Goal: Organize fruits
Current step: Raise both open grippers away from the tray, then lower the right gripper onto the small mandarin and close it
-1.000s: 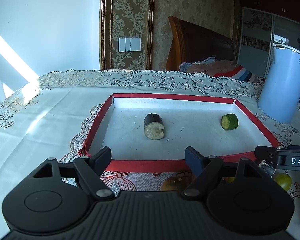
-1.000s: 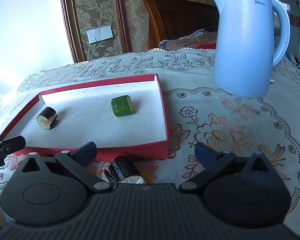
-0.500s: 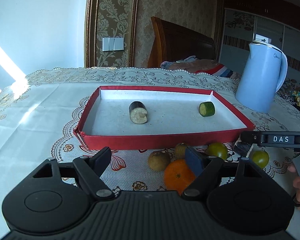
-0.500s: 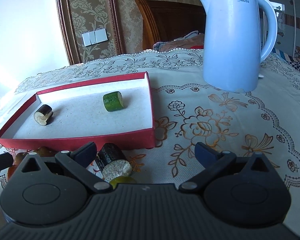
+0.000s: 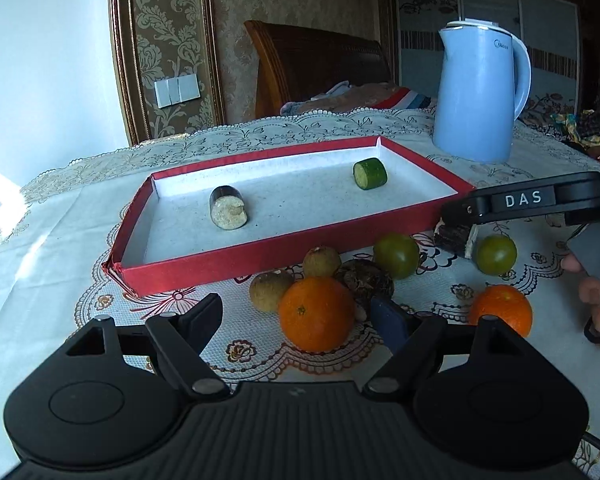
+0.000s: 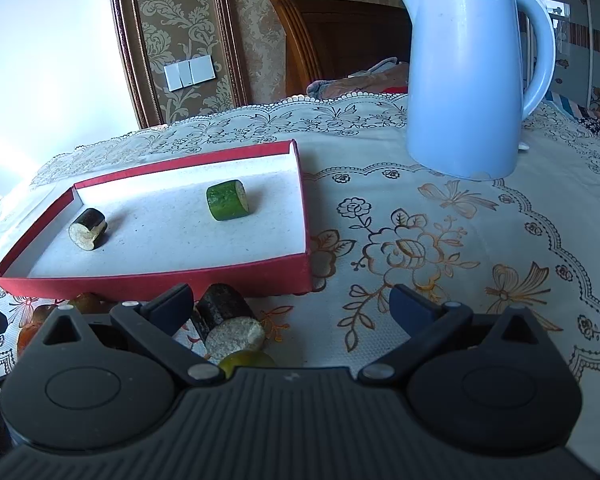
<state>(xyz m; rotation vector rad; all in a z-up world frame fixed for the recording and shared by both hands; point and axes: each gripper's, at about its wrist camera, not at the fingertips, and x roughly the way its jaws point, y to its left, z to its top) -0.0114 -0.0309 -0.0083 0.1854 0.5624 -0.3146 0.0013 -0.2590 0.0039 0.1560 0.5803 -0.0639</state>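
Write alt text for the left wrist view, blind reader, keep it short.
The open, empty left gripper hangs over a patterned tablecloth with an orange between its fingers, amid loose fruit in front of a red tray. The tray holds an eggplant piece and a cucumber piece; a blue kettle stands behind, the right gripper at right.

left gripper (image 5: 298,314) jaws wide apart, nothing clamped, pointing downward, right gripper (image 6: 294,304) jaws spread, empty, person's fingers (image 5: 592,292) wrapped on its handle

free: cloth (image 6: 440,240) right of tray (image 6: 152,280) | blocked: fruit cluster (image 5: 320,280) – kettle (image 6: 464,80) behind
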